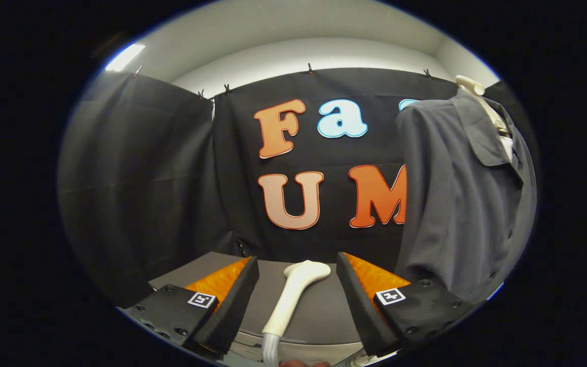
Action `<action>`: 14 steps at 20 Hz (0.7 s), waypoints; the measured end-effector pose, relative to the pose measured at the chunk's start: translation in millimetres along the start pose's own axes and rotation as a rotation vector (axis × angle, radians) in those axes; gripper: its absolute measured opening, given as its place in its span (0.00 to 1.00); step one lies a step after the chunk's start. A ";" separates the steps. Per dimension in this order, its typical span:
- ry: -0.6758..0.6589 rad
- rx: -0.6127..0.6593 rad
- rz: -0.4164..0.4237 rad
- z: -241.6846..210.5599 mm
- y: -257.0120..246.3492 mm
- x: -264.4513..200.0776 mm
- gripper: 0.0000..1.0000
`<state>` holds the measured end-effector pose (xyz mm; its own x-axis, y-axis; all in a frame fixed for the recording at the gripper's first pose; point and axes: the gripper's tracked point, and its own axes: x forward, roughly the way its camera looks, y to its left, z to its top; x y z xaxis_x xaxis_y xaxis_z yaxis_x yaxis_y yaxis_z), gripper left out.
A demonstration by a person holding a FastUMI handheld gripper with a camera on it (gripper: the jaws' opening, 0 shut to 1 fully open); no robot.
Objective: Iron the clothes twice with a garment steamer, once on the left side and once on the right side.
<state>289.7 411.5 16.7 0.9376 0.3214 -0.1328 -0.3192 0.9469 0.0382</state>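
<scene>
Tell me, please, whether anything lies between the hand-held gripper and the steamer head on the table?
Nothing visible does. The steamer head lies on the grey table, in the gap between the open fingers of the hand-held gripper, neither touching it.

Steamer [293,300] between spread claw [297,267] fingers; shirt [456,204] close right.

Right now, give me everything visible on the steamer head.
The steamer head is a white, smooth, plastic-looking wand with a flared nozzle end and a ribbed hose at its base. It lies on the grey table, nozzle pointing away, between the fingers of the open gripper, which do not touch it.
</scene>
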 end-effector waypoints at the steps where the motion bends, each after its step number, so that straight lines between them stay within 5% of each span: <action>1: 0.022 -0.021 -0.006 -11.3 3.9 14.8 0.98; 14: 0.346 -0.063 -0.139 -137.8 -10.1 100.1 0.98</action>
<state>367.8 433.2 -133.5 0.8739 0.1584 -0.4595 -0.2101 0.9756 -0.0632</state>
